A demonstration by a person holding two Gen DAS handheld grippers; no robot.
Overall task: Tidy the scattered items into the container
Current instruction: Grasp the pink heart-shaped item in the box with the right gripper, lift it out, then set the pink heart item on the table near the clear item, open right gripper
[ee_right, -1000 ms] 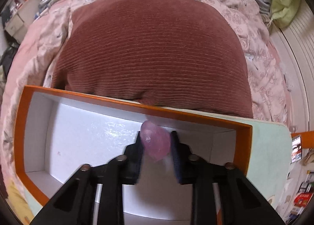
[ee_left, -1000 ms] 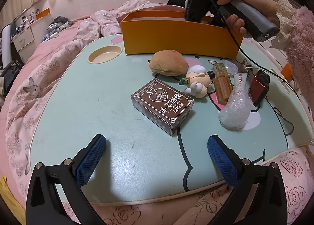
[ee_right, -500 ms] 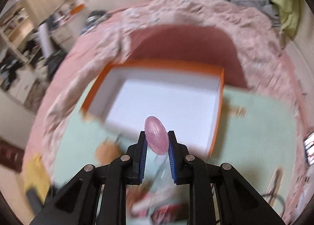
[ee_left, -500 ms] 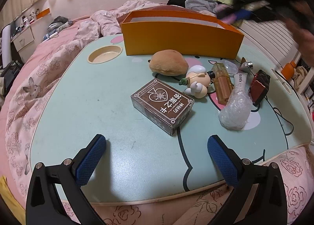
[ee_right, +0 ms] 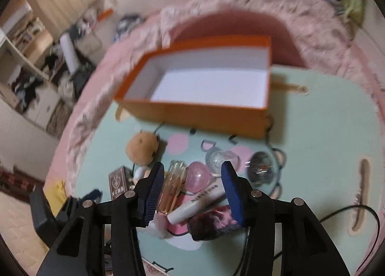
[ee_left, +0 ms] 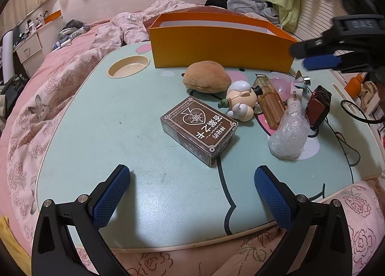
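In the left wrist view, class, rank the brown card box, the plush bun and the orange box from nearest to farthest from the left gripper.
1. Brown card box, centre of the table.
2. Plush bun, behind it.
3. Orange box, at the far edge.

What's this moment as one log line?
left gripper: open | right gripper: jaws just opened, nothing gripped, above pink egg | orange box: looks empty

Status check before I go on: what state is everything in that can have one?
Orange box: open-topped, empty.
Right gripper: open, jaws just opened, nothing held between them.
Left gripper: open wide, empty.
Pink egg: loose on the table, not boxed.
Card box: closed, lying flat.
Amber bottle: capped, on its side.
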